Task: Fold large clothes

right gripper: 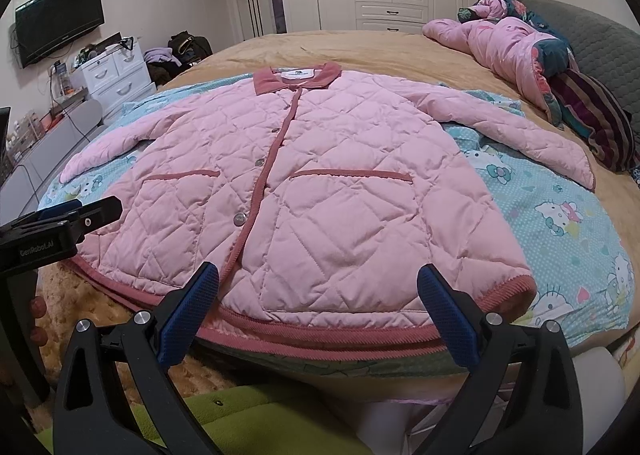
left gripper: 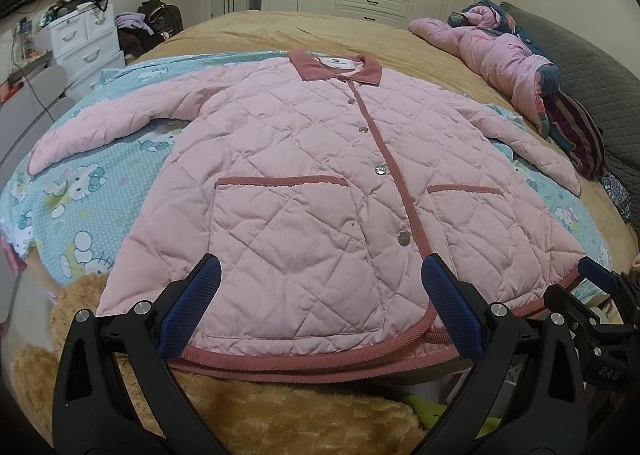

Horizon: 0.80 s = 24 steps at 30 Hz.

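Pink jacket point(left gripper: 304, 183) flat, rumpled quilt point(left gripper: 500, 55) beyond

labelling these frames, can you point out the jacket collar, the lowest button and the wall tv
jacket collar point(right gripper: 267, 82): right wrist view, on the collar's dark pink left flap.
lowest button point(left gripper: 403, 239): left wrist view, on the button's face.
wall tv point(right gripper: 60, 21): right wrist view, middle of the dark screen.

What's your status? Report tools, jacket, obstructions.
Left tool open, right tool open, both at hem. Pink jacket flat, buttoned, sleeves spread. Nothing on it.
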### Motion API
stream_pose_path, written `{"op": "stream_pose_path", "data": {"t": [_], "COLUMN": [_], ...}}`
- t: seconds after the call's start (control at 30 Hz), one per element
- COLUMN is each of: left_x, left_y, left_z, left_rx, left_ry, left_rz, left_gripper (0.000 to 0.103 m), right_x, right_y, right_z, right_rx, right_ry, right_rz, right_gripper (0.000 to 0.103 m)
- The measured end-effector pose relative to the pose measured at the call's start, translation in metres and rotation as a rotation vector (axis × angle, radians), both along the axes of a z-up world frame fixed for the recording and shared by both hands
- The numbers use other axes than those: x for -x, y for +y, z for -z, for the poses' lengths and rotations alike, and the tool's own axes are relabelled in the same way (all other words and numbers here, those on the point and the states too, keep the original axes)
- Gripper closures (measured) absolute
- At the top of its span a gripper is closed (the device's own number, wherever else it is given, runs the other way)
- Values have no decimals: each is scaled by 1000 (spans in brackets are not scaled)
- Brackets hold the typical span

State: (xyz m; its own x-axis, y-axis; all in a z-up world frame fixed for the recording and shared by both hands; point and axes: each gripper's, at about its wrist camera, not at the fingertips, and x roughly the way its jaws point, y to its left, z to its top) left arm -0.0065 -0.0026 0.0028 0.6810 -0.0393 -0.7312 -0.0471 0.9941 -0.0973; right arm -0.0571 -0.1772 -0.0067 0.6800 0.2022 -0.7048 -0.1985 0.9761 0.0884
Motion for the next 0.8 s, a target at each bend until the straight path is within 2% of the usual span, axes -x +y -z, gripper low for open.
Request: {"op": "stream_pose_path", "data": {"t": [0.37,0.8], "left_x": [-14,-67], "left_y": [-1,-4], "left_z": [0,-8], "left_rx": [-9,-7], "left_ry": [8,22], "left_rz": [-2,-24], "left_gripper": [9,9], "right_x": [-20,-74], "right_y": [-3,-10], "right_z": [4,-6], "right_rx": [1,-2], "right_ry": [19,11], "right_rz": [13,40], "right_gripper": [4,4]}}
